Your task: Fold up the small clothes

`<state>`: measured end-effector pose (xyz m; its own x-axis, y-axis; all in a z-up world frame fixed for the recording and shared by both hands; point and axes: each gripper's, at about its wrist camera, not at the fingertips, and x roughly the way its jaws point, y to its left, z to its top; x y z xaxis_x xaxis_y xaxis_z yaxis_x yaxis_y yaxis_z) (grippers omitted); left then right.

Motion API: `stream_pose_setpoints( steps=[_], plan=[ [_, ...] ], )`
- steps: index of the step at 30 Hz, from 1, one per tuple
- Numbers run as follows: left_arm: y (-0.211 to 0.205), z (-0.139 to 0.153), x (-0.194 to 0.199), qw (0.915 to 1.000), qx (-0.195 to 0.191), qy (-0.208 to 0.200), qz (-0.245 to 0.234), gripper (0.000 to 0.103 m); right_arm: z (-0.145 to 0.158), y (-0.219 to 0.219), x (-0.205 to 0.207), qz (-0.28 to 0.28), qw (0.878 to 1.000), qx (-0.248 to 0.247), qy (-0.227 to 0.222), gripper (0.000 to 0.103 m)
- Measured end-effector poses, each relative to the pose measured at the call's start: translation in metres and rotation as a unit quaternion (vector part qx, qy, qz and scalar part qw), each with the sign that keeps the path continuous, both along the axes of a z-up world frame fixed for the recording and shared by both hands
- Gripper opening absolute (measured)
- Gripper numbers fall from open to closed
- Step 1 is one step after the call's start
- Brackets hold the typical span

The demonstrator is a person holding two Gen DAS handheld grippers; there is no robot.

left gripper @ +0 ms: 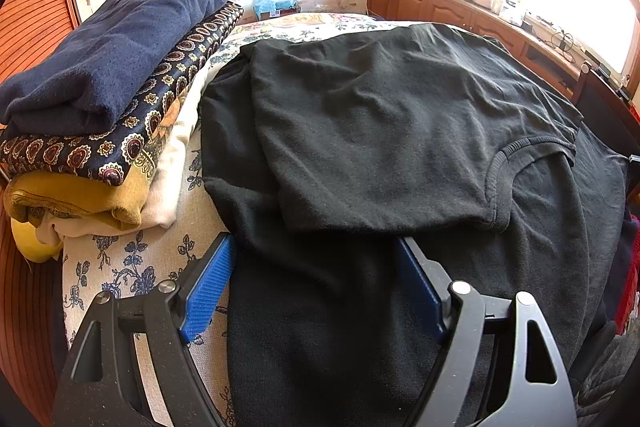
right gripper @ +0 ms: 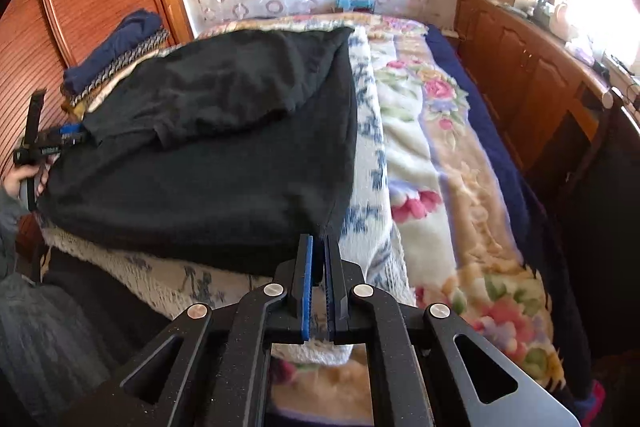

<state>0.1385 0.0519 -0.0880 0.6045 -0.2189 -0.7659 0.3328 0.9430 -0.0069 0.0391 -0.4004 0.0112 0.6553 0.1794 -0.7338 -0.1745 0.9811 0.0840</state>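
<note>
A black T-shirt (left gripper: 400, 131) lies on the bed, its upper part folded over so the ribbed collar (left gripper: 500, 183) faces right. My left gripper (left gripper: 316, 247) is open, its blue pads astride the shirt's near fold. In the right wrist view the same shirt (right gripper: 224, 155) lies spread out, and my right gripper (right gripper: 318, 241) is shut on its near right corner. The left gripper (right gripper: 60, 139) shows at the shirt's far left edge, held by a hand.
A stack of folded clothes (left gripper: 104, 99), navy on top, then patterned, yellow and white, stands left of the shirt. A floral blanket (right gripper: 448, 163) covers the bed to the right. A wooden cabinet (right gripper: 528, 67) with clutter runs along the window wall.
</note>
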Motion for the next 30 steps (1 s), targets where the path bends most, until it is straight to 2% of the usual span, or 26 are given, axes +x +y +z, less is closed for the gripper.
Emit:
stream_pose_setpoints(
  steps=[5, 11, 19, 25, 30],
  plan=[
    [0.000, 0.000, 0.000, 1.0000, 0.000, 0.000, 0.000, 0.081, 0.014, 0.014, 0.002, -0.003, 0.999, -0.005, -0.039, 0.036],
    [0.001, 0.000, 0.000, 1.0000, 0.000, -0.001, 0.000, 0.081, 0.011, 0.046, 0.024, 0.003, 0.998, -0.007, -0.066, 0.049],
    [0.000, -0.001, 0.000, 1.0000, -0.001, -0.001, 0.001, 0.081, -0.013, 0.083, 0.077, 0.020, 0.998, -0.023, -0.059, 0.051],
    [0.000, -0.001, 0.000, 1.0000, -0.001, -0.001, 0.001, 0.081, -0.008, 0.082, 0.115, -0.010, 0.997, -0.015, -0.074, 0.053],
    [0.001, 0.000, 0.000, 1.0000, -0.002, -0.002, 0.003, 0.081, -0.027, 0.079, 0.141, -0.038, 0.998, -0.025, -0.050, 0.054]
  ],
)
